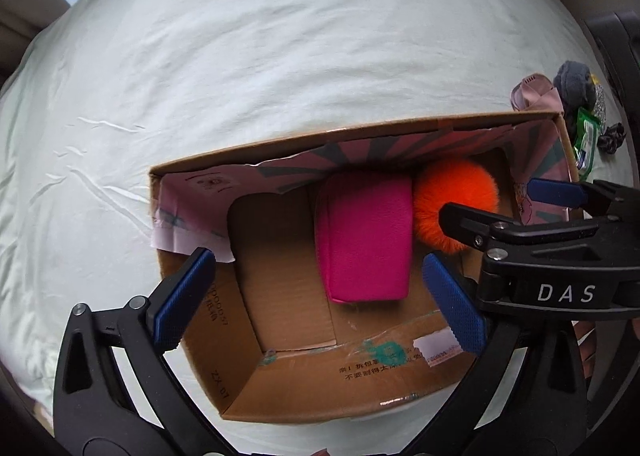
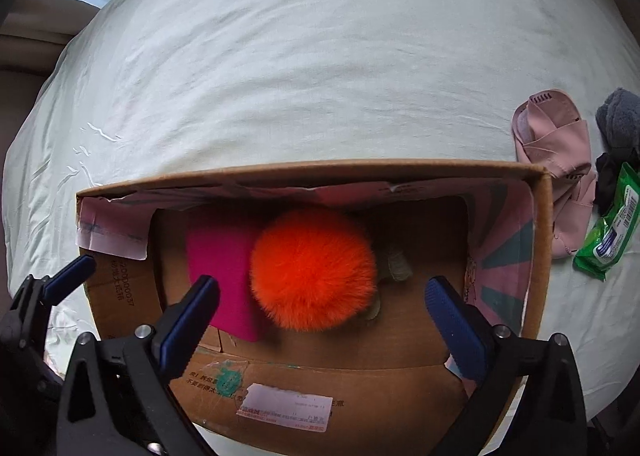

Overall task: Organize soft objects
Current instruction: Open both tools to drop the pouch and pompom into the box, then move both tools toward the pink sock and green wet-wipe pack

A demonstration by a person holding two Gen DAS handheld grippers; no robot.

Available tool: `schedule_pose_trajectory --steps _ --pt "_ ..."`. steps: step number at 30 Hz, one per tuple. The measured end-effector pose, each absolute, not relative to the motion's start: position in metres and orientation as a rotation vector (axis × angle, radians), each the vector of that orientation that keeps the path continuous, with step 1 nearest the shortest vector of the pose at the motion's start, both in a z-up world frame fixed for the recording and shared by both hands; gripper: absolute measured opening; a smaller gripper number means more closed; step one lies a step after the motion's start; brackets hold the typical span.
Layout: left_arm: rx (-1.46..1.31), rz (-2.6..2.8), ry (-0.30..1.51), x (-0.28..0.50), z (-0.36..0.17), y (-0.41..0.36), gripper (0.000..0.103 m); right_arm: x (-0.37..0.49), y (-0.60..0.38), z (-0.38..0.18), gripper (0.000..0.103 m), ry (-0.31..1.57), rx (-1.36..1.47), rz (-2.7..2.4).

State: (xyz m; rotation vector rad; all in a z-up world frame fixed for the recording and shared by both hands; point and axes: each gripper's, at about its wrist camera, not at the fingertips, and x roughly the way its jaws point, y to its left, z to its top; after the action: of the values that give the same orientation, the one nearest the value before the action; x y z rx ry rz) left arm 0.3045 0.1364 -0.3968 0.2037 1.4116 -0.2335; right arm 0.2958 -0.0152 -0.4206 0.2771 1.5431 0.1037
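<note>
An open cardboard box point(image 1: 224, 340) point(image 2: 312, 171) stands on a pale bed sheet. Inside lie a magenta pouch point(image 1: 366, 240) point(image 2: 222, 260) and a fluffy orange pompom point(image 1: 460, 191) point(image 2: 314, 270). My left gripper point(image 1: 320, 300) is open and empty, held above the box's near side. My right gripper point(image 2: 322, 320) is open and empty, over the box just in front of the pompom. It also shows in the left wrist view point(image 1: 504, 199), beside the pompom.
To the right of the box on the sheet lie a pink face mask point(image 2: 556, 159) point(image 1: 534, 93), a grey plush item point(image 2: 620, 119) point(image 1: 574, 81), a green wipes packet point(image 2: 608, 228) point(image 1: 586, 143) and a small black item point(image 2: 608, 179) point(image 1: 612, 137). A beige object point(image 2: 394, 264) lies behind the pompom.
</note>
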Motion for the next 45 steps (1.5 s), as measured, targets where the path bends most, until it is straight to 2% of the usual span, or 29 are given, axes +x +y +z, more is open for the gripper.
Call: schedule_pose_trajectory --steps 12,21,34,41,45 --pt "0.190 -0.234 1.328 0.276 -0.347 0.146 0.103 0.275 -0.015 -0.375 0.102 1.465 0.250 0.098" --pt "0.146 -0.206 1.213 0.232 -0.281 0.161 0.103 0.238 -0.016 -0.303 0.102 1.355 0.178 0.106" --pt "0.068 -0.086 0.932 0.140 -0.171 0.153 0.103 0.138 -0.055 -0.166 0.102 0.928 0.145 0.060" --pt "0.045 -0.043 0.761 0.078 -0.119 0.104 0.103 0.078 -0.109 -0.124 0.102 0.763 0.138 -0.007" --pt "0.011 -0.058 0.730 0.062 -0.108 0.068 0.103 0.052 -0.142 -0.113 0.102 0.721 0.111 -0.034"
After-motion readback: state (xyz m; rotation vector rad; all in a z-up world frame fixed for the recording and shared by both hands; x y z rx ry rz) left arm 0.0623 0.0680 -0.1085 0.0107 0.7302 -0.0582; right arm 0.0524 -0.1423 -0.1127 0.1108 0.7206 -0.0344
